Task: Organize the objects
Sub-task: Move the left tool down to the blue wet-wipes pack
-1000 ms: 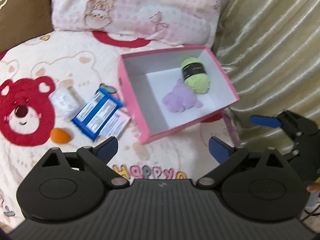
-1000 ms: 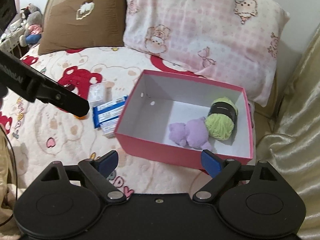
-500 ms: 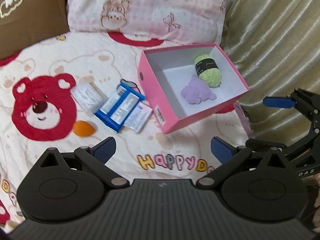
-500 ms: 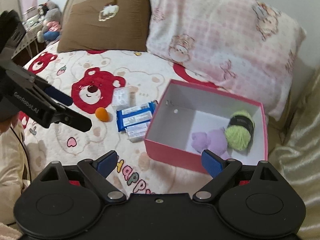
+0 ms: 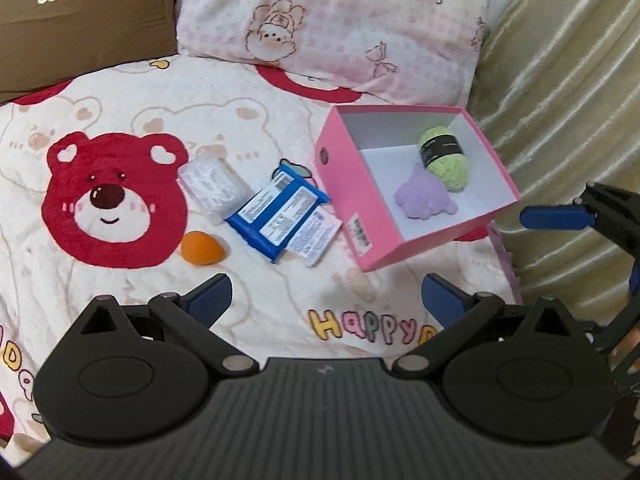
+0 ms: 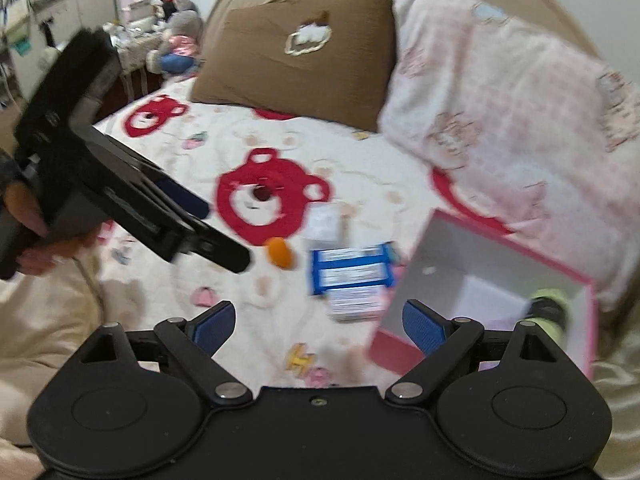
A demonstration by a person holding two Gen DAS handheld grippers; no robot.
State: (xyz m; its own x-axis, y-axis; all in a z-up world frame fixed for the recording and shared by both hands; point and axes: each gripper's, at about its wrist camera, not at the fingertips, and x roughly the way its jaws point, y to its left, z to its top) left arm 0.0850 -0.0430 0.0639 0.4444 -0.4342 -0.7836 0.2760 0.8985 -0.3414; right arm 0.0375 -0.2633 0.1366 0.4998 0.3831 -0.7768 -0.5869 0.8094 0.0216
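Note:
A pink box [image 5: 360, 204] sits on the bear-print blanket at the right, holding a green yarn ball [image 5: 444, 156] and a purple plush [image 5: 424, 196]. Left of it lie a blue packet [image 5: 276, 210], a white-pink packet [image 5: 316, 236], a clear plastic packet [image 5: 212, 184] and an orange sponge [image 5: 202, 248]. My left gripper [image 5: 326, 298] hovers open and empty, nearer than these items. My right gripper [image 6: 320, 324] is open and empty too, above the blanket in front of the blue packet [image 6: 348, 272] and box [image 6: 392, 354]. The orange sponge [image 6: 280, 252] lies just beyond the left gripper's fingers [image 6: 224, 250].
A pink checked pillow [image 5: 332, 28] and a brown pillow [image 5: 80, 20] stand behind the items. A shiny gold cover [image 5: 568, 100] rises at the right of the box. Plush toys [image 6: 176, 44] and furniture lie beyond the bed's far left side.
Both grippers have drawn back and to the left of the box. The box now sits further right in both views, and the loose items and red bear print have come into fuller view.

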